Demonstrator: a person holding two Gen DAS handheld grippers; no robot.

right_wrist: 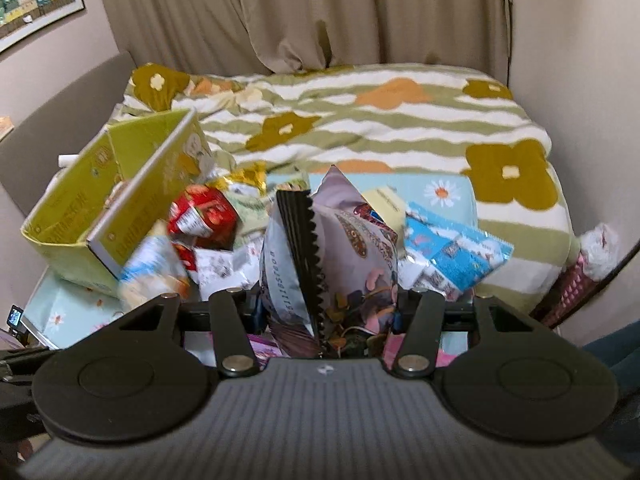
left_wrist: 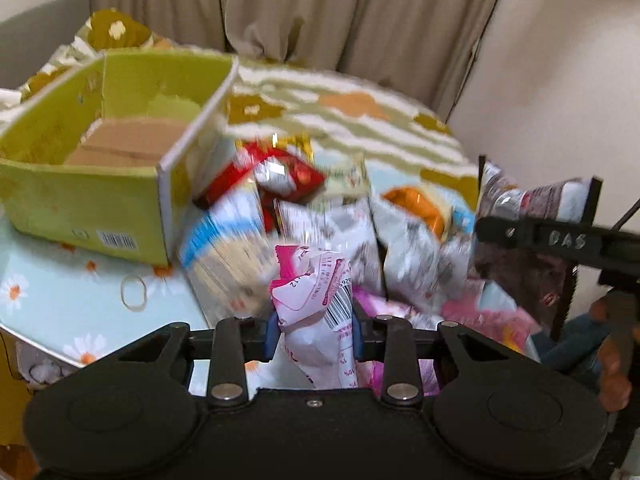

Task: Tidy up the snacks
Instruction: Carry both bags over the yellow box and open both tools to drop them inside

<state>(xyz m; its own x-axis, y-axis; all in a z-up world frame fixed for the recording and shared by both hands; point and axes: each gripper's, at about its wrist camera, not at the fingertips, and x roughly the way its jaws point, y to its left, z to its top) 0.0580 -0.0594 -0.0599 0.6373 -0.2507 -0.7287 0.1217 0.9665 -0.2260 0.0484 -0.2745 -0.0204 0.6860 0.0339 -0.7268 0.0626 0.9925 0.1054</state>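
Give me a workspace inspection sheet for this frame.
Surface: pale blue daisy-print table cover.
Job's things: open yellow-green cardboard box, only brown cardboard seen inside; loose snack packets heaped beside it.
Clutter: red foil packet, blue-and-white wrapper.
Tools: left tool shut on pink-and-white packet; right tool shut on grey serrated-edge snack bag.
Cables: nothing seen.
Surroundings: green striped flower blanket, beige curtains.

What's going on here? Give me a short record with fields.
place: a table with a daisy cloth, bed behind
left gripper: shut on a pink and white packet
right gripper: shut on a grey snack bag
box: green carton, open
pile: loose snack packets beside the carton
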